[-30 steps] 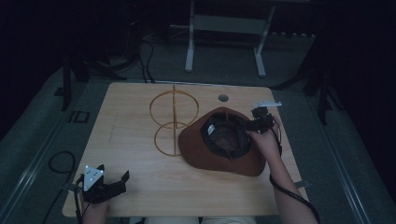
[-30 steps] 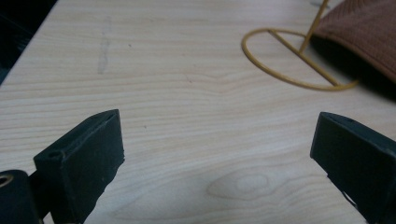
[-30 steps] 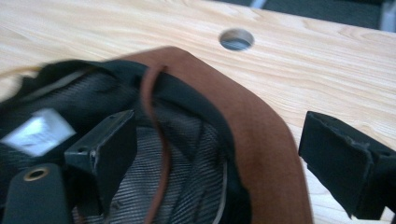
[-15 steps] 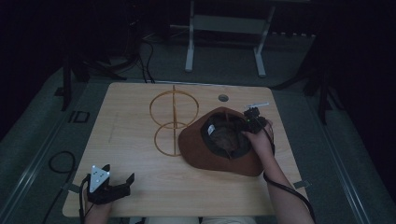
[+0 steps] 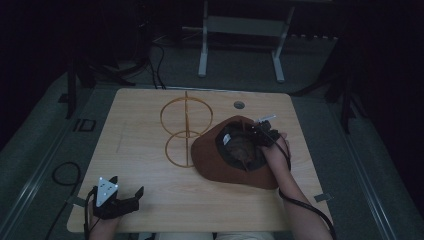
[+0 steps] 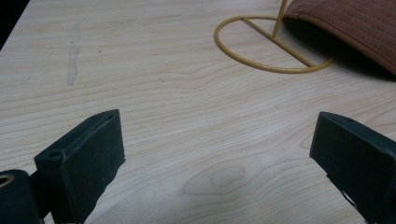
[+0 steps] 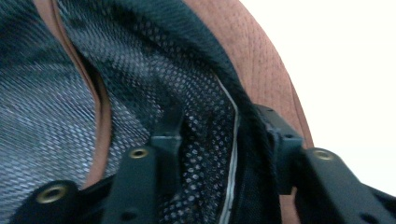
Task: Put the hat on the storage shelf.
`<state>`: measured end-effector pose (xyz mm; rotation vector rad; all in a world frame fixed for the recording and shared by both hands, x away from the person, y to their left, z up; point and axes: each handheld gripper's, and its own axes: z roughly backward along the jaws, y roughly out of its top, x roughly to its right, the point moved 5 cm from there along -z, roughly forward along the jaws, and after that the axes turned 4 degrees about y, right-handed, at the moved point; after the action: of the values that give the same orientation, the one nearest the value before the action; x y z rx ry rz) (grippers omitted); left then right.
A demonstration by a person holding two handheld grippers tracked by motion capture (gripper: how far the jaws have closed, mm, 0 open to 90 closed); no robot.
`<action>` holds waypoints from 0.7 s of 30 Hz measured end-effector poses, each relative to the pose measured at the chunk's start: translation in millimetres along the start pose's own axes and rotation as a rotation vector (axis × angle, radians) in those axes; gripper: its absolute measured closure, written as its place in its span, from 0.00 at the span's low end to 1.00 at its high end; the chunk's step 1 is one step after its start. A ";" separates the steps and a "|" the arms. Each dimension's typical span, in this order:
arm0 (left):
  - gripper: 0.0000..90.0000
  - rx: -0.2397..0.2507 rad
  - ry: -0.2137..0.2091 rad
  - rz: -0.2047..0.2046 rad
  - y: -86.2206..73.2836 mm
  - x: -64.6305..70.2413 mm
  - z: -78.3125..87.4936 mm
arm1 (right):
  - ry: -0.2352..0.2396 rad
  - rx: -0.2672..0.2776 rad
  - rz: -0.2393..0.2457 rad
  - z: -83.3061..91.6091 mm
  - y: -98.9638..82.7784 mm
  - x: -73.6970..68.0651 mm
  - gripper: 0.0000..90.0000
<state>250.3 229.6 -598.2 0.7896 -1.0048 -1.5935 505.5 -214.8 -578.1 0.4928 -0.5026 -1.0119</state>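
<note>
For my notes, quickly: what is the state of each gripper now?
Left gripper: open, holding nothing.
Right gripper: jaws just closing over the hat edge; firm hold cannot be told.

Table: we see a pale wooden table (image 5: 150, 200) with rounded corners and a wavy grain, standing on grey floor.
Hole: a small round grommet (image 5: 239, 105) sits in the tabletop near its far edge, beyond the right gripper (image 5: 260, 134).
Hat: a brown brimmed hat (image 5: 210, 160) lies crown down on the table, its dark mesh lining facing up; its rim passes between the right gripper's jaws.
Stand: a yellow wire stand (image 5: 182, 131) of two rings rests on the table, touching the hat's brim, on the far side of the hat from the right gripper and well ahead of the left gripper (image 5: 116, 200).
Mark: a faint pale smear (image 6: 72, 56) shows on the wood, ahead of the left gripper's left jaw.
</note>
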 end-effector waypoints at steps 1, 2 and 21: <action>0.04 -0.001 -0.003 -0.004 0.0 0.4 0.3 | -0.006 0.001 0.013 -1.2 -1.3 -0.9 0.67; 0.04 -0.007 0.003 -0.006 -0.2 0.8 0.0 | -0.010 0.003 0.014 -2.3 -2.7 -1.1 0.71; 0.08 -0.021 -0.051 0.017 3.4 6.6 -1.2 | 0.054 0.271 -0.183 76.5 4.6 23.1 0.94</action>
<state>251.3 222.6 -595.6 0.7276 -1.0263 -1.6142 472.5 -244.9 -511.7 0.8177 -0.5572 -1.1074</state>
